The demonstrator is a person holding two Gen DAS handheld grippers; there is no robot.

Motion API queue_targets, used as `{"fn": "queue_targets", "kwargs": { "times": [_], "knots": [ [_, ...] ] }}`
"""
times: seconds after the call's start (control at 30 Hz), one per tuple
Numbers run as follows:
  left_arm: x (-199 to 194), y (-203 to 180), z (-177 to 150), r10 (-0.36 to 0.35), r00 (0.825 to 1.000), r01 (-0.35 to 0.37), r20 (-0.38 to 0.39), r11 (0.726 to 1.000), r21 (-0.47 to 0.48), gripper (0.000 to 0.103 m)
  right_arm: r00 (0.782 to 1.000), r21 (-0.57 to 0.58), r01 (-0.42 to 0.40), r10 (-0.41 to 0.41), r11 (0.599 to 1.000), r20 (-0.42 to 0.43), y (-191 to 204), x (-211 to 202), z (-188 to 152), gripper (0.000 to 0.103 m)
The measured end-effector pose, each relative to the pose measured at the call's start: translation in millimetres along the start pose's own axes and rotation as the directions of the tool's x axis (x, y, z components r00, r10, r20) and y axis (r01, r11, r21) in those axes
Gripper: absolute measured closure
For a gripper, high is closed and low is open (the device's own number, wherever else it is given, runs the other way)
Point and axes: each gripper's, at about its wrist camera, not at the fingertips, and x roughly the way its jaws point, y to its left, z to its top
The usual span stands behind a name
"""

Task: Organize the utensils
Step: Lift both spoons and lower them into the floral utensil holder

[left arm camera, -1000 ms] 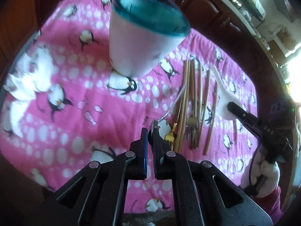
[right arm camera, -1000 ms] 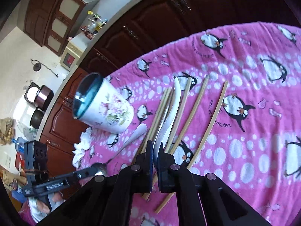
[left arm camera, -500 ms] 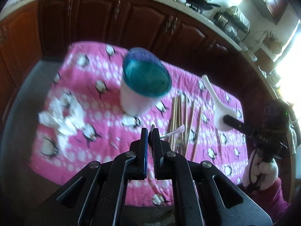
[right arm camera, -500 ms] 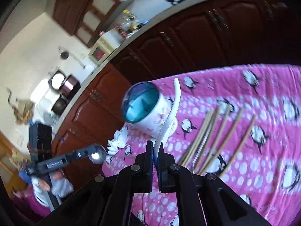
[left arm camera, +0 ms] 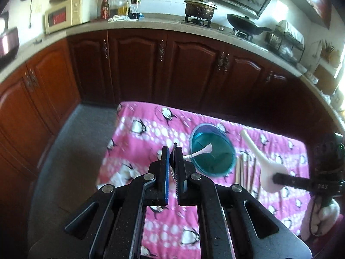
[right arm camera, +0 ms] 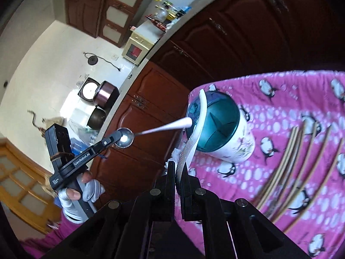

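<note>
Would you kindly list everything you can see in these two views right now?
Holder cup: one, white floral with teal inside, upright on the cloth.
Metal spoon: one, silver with pale handle, held in the air by its bowl.
Rice paddle: one, white, held in the air.
Chopsticks: several, tan, lying on the cloth beside the cup.
Tissue: white, crumpled, on the cloth.
Cloth: one, pink with penguins.
Cabinets: dark wood, behind.
Left gripper: black, shut on the spoon.
Right gripper: black, shut on the paddle.
</note>
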Motion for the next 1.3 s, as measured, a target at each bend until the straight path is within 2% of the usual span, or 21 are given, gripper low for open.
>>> {"fn": "queue_targets", "kwargs": {
  "times": [0.2,0.27,0.37,0.5,0.57,0.63,0.67,0.73,0.83,0.93,1.07,1.1,1.2,1.3],
  "knots": [
    [12,-7,5,0.028,1.0,-0.027,-0.008,0.998,0.048,0.1,0.998,-0.013,0.04,-0.041,0.999,-0.056,3,16,11,0.1],
    [16,-9,8,0.028,0.999,-0.027,-0.019,0.998,0.053,0.1,0.993,-0.062,0.082,-0.086,0.995,-0.076,6,17,18,0.1],
    [18,-11,9,0.031,0.999,-0.03,-0.025,0.998,0.059,0.1,0.973,-0.168,0.188,-0.207,0.968,-0.106,11,18,29,0.1],
    [24,-13,13,0.036,0.999,-0.034,-0.037,0.998,0.061,0.1,0.921,-0.344,0.318,-0.374,0.884,-0.108,23,19,42,0.1],
    [27,-16,14,0.041,0.998,-0.038,-0.045,0.997,0.067,0.1,0.882,-0.442,0.373,-0.46,0.816,-0.105,28,25,47,0.1],
    [31,-18,15,0.045,0.998,-0.041,-0.052,0.996,0.073,0.1,0.842,-0.548,0.398,-0.53,0.736,-0.1,35,33,46,0.1],
    [32,-19,16,0.045,0.998,-0.041,-0.054,0.996,0.075,0.1,0.829,-0.585,0.394,-0.549,0.709,-0.105,38,36,44,0.1],
    [34,-19,17,0.047,0.997,-0.043,-0.056,0.996,0.075,0.1,0.821,-0.617,0.373,-0.556,0.693,-0.127,41,40,41,0.1],
    [38,-20,17,0.058,0.997,-0.053,-0.057,0.995,0.079,0.1,0.824,-0.606,0.328,-0.533,0.725,-0.191,39,46,38,0.1],
    [42,-24,19,0.068,0.996,-0.063,-0.062,0.994,0.092,0.1,0.847,-0.533,0.274,-0.463,0.8,-0.259,34,50,36,0.1],
    [45,-30,21,0.074,0.996,-0.067,-0.059,0.992,0.107,0.1,0.89,-0.341,0.19,-0.309,0.921,-0.337,28,53,44,0.1],
    [45,-30,22,0.074,0.996,-0.067,-0.059,0.992,0.107,0.1,0.899,-0.296,0.17,-0.271,0.94,-0.345,25,54,45,0.1],
    [47,-31,23,0.075,0.995,-0.068,-0.059,0.992,0.106,0.1,0.929,-0.138,0.105,-0.146,0.985,-0.341,16,55,48,0.1],
    [48,-31,23,0.08,0.995,-0.073,-0.059,0.991,0.109,0.1,0.945,-0.007,0.073,-0.071,0.997,-0.319,2,55,49,0.1]
  ]
}}
